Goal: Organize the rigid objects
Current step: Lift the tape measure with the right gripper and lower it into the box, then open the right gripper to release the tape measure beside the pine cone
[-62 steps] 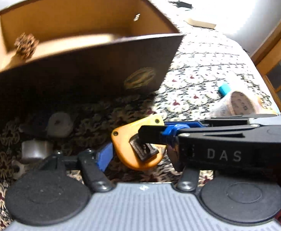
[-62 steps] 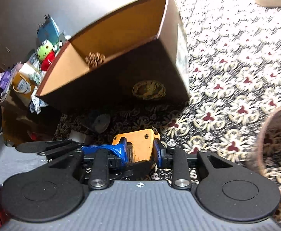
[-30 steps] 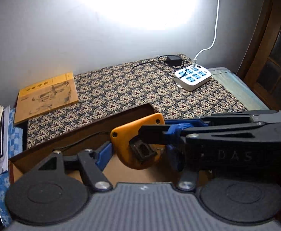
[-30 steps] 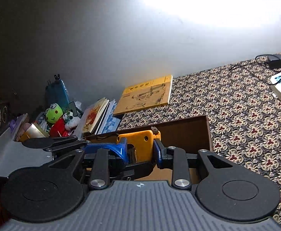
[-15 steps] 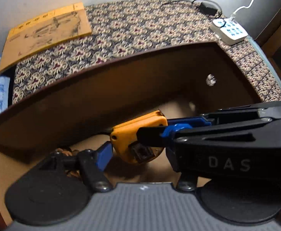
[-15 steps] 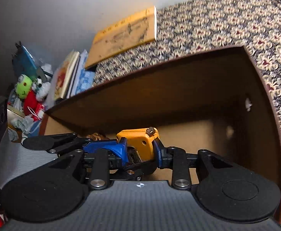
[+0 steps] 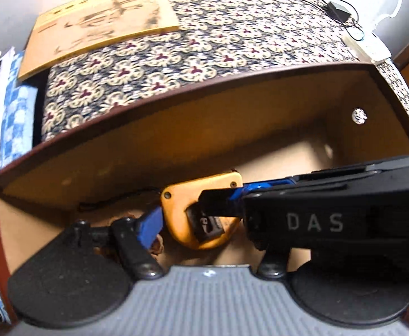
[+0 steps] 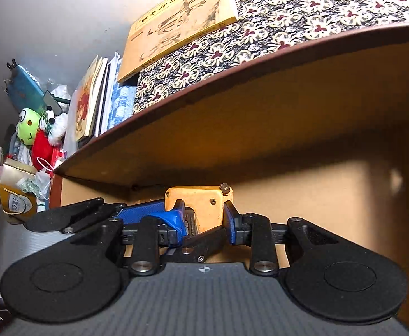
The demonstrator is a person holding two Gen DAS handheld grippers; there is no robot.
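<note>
- Here, both grippers reach down into the brown box (image 7: 232, 128), each one pinching the orange tool (image 7: 201, 210) (left gripper (image 7: 193, 215), right gripper (image 8: 204, 221)).
- The tool hangs low inside, near the back wall.
- Past the rim lies a yellow book (image 8: 176, 22).

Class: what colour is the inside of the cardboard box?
Tan-orange inside the cardboard box; clearest in the left wrist view.

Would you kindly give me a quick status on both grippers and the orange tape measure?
Right gripper shut on orange tape measure, low inside brown box. Left gripper astride it, grip unclear. Pine cone close beneath.
</note>
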